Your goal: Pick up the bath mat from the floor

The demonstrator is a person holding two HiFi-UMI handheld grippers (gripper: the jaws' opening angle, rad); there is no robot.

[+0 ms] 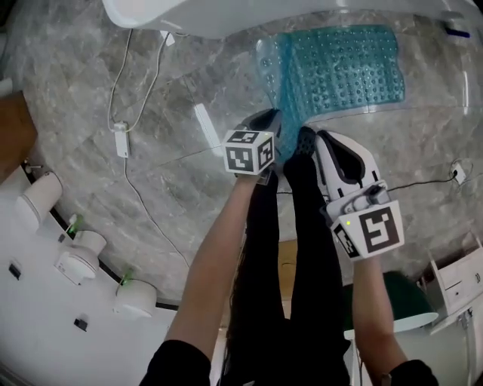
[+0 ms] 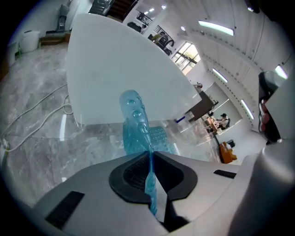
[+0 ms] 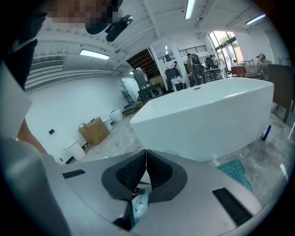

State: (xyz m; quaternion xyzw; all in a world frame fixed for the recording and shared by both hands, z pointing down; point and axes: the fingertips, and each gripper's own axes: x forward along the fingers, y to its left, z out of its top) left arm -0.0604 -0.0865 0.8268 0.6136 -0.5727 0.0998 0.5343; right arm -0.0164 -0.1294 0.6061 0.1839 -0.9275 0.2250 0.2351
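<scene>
The blue see-through bath mat (image 1: 339,71) with raised bumps lies on the grey marble floor beside the white bathtub (image 1: 226,15). Its left edge is curled up off the floor. My left gripper (image 1: 270,121) is at that edge and shut on it. In the left gripper view a strip of the mat (image 2: 133,120) runs up from between the pressed pads of the left gripper (image 2: 150,159). My right gripper (image 1: 306,139) hangs just to the right, near the mat's front edge. Its jaws (image 3: 145,159) are shut with nothing visible between them. A corner of the mat (image 3: 235,173) shows lower right.
The tub wall (image 2: 120,69) rises close behind the mat. A white cable with an adapter (image 1: 121,139) trails over the floor at the left. White fixtures (image 1: 79,252) line the lower left. A green stool (image 1: 392,301) and a white cabinet (image 1: 460,279) stand lower right. The person's black-clad legs (image 1: 294,264) are between the arms.
</scene>
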